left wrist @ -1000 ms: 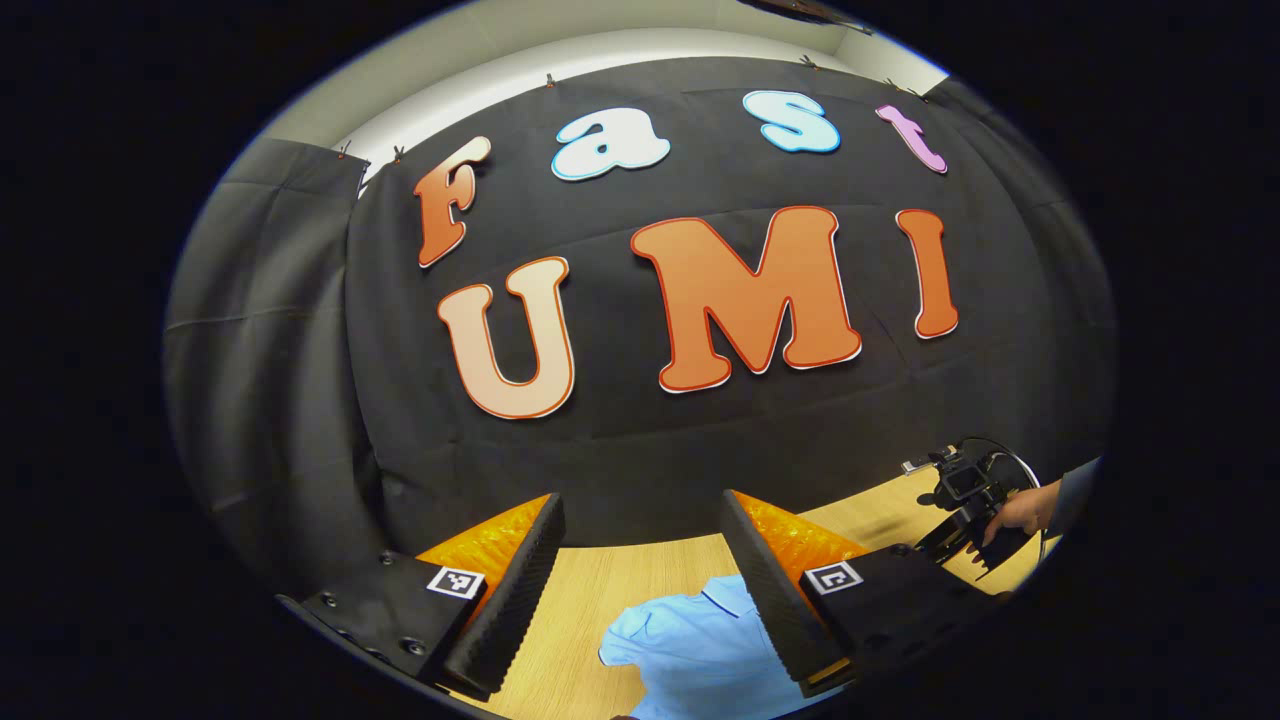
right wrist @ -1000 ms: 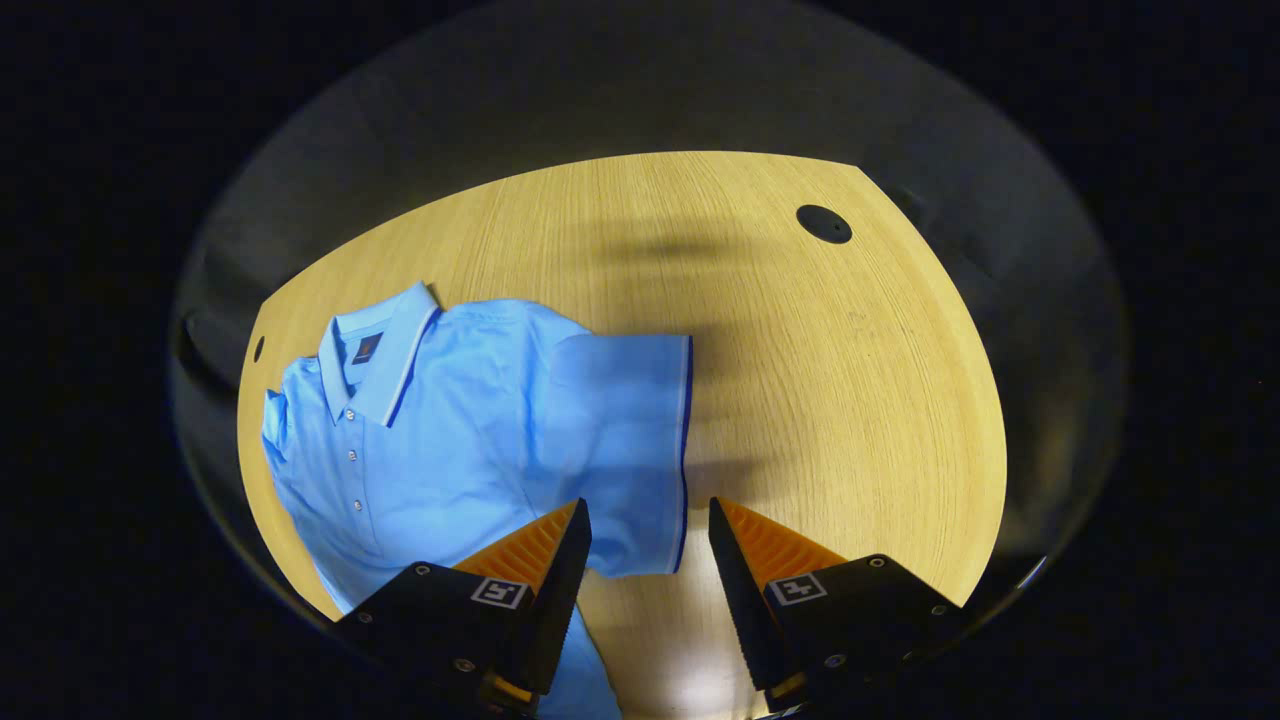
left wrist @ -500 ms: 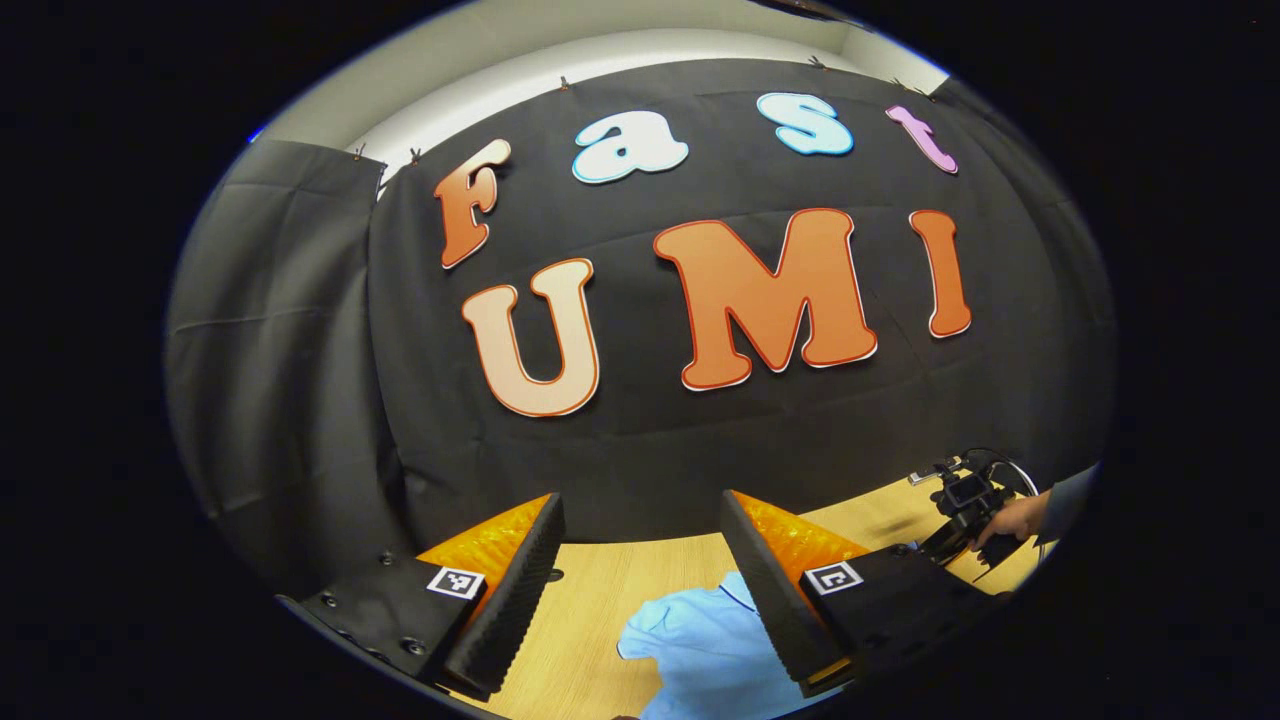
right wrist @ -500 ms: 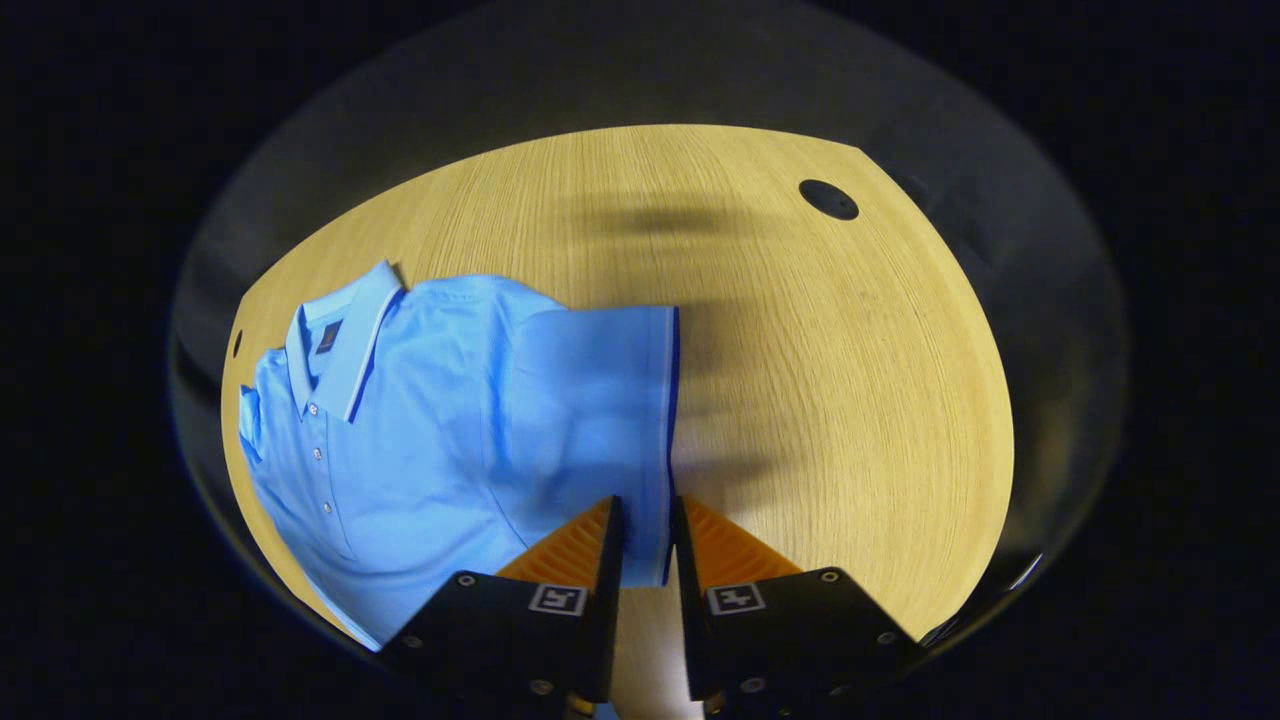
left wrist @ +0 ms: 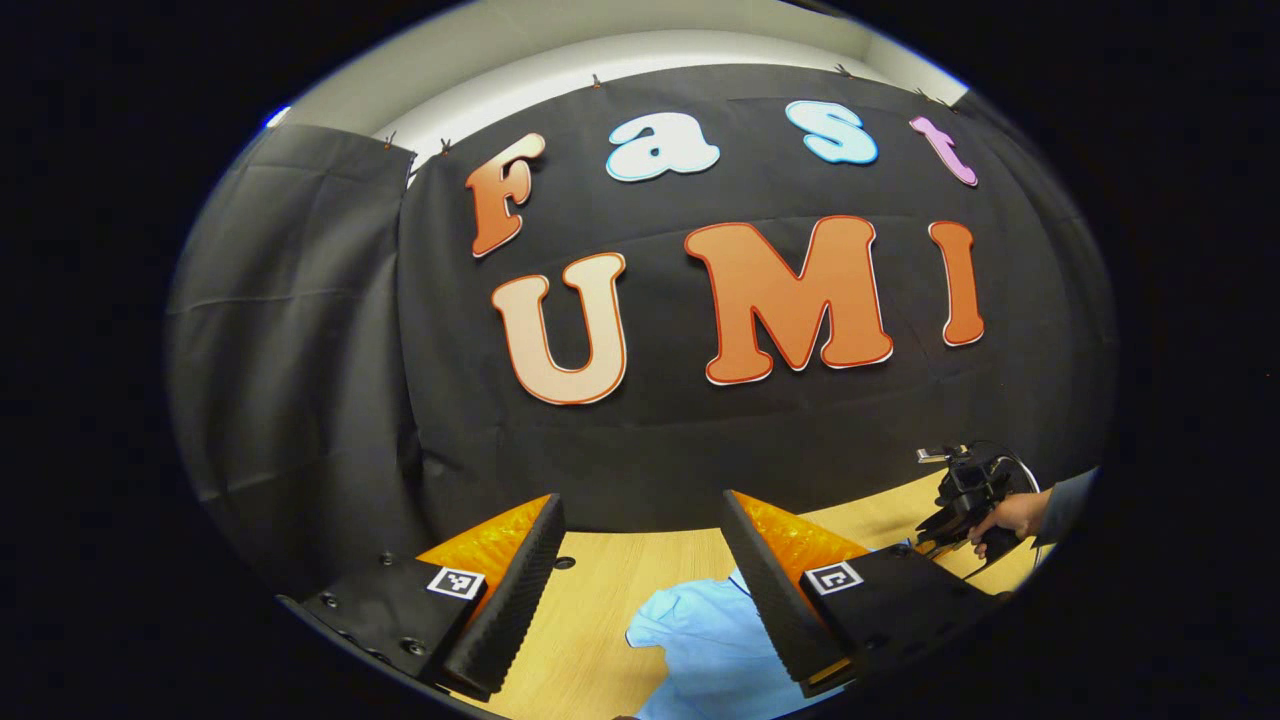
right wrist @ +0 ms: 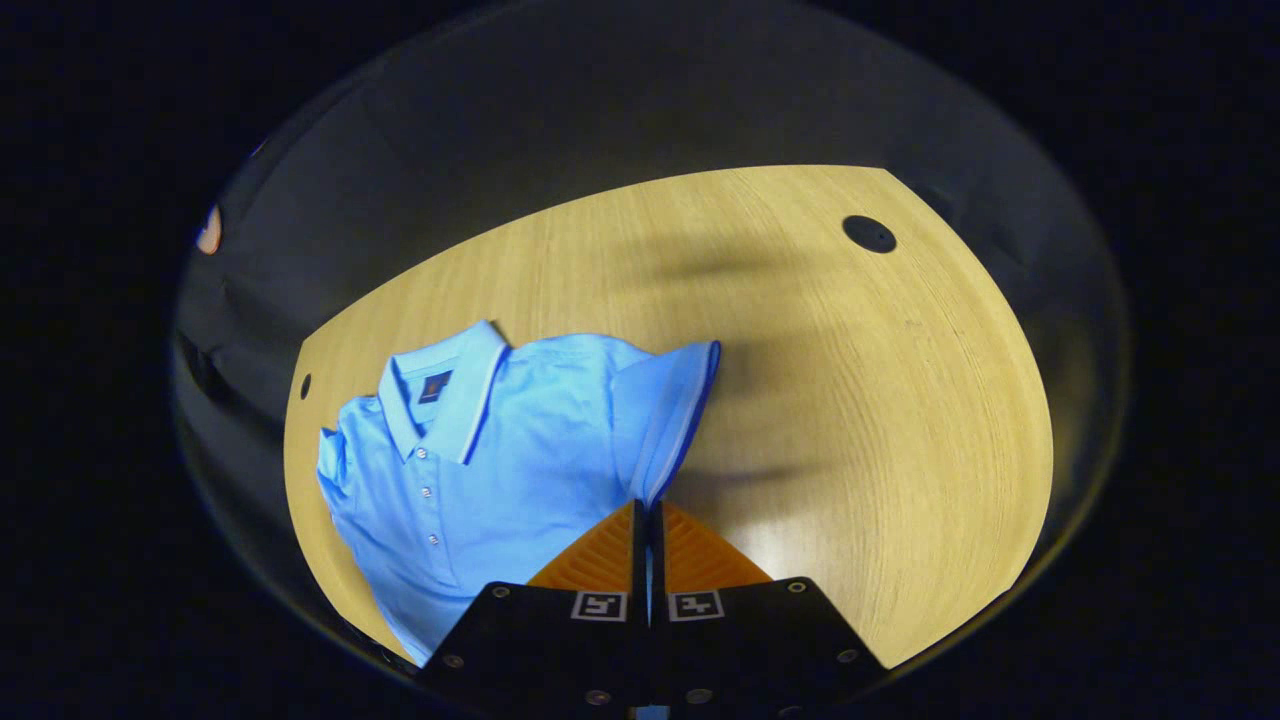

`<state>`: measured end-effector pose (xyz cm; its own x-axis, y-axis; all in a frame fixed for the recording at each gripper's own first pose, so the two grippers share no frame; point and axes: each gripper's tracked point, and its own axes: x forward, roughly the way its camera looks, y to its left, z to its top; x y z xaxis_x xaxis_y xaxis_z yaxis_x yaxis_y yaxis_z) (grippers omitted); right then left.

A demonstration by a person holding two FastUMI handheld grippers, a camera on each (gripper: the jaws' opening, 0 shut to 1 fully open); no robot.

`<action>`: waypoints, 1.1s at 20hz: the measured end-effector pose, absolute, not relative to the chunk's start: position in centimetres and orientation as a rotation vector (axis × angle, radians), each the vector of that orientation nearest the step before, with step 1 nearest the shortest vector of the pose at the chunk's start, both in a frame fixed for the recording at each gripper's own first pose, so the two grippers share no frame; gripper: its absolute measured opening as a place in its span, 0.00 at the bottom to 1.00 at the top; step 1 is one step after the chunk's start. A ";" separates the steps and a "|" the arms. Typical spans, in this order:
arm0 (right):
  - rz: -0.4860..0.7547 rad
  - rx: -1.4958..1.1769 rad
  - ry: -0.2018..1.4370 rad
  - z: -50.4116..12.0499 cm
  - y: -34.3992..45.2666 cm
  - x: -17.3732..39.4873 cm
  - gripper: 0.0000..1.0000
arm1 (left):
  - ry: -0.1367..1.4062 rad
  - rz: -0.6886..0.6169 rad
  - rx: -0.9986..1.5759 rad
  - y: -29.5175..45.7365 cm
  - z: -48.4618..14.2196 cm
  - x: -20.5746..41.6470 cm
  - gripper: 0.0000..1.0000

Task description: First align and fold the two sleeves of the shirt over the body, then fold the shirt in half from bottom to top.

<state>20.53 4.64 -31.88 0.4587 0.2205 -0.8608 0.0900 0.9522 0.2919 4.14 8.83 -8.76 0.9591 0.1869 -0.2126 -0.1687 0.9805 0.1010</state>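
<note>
Cloth shirt (right wrist: 520, 440), wood-grain table (right wrist: 850, 400)

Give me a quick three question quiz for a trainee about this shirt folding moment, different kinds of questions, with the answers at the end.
1. True or false: the right gripper has its jaws closed on the sleeve of the light blue polo shirt.
2. Multiple choice: the left gripper is A) shut on the collar, B) open above the wooden table, C) shut on the hem.
3. Fill in: the shirt's placket is fastened with small white ____.

Key: 1 true. 2 B. 3 buttons.
</note>
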 end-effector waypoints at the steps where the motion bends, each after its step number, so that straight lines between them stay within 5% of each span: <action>1: 0.110 0.316 1.089 -31.4 5.7 20.7 0.01 | 0.228 0.184 0.060 9.1 -9.1 4.0 1.00; 9: 0.252 0.372 1.007 -28.5 12.4 21.6 0.01 | 0.400 0.152 -0.093 10.9 -16.3 6.6 0.98; 10: 0.256 0.378 1.011 -28.1 12.7 21.1 0.02 | 0.439 0.141 -0.109 11.1 -17.6 7.3 1.00; 11: 0.250 0.366 0.997 -27.6 12.7 21.0 0.14 | 0.479 0.130 -0.125 11.6 -18.8 8.0 1.00; 12: 0.238 0.338 0.969 -27.2 12.2 21.0 0.09 | 0.512 0.106 -0.143 11.7 -20.3 8.9 1.00; 18: 0.110 0.292 0.833 -23.7 9.0 20.4 0.53 | 0.694 -0.014 -0.161 13.2 -27.0 12.7 0.98; 19: 0.088 0.303 0.812 -23.1 8.4 20.2 0.50 | 0.721 -0.033 -0.162 13.4 -27.9 13.2 0.98; 20: 0.064 0.313 0.784 -22.3 7.7 19.8 0.64 | 0.748 -0.045 -0.164 13.5 -29.1 13.9 0.98; 22: 0.023 0.317 0.739 -21.3 6.4 19.1 0.76 | 0.821 -0.047 -0.169 14.1 -31.7 14.4 0.98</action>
<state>19.13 6.44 -21.28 0.7409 0.1316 -0.6586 0.0903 0.9522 0.2919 14.45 14.13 -31.68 0.6815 -0.1066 -0.7240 -0.0241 0.9855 -0.1678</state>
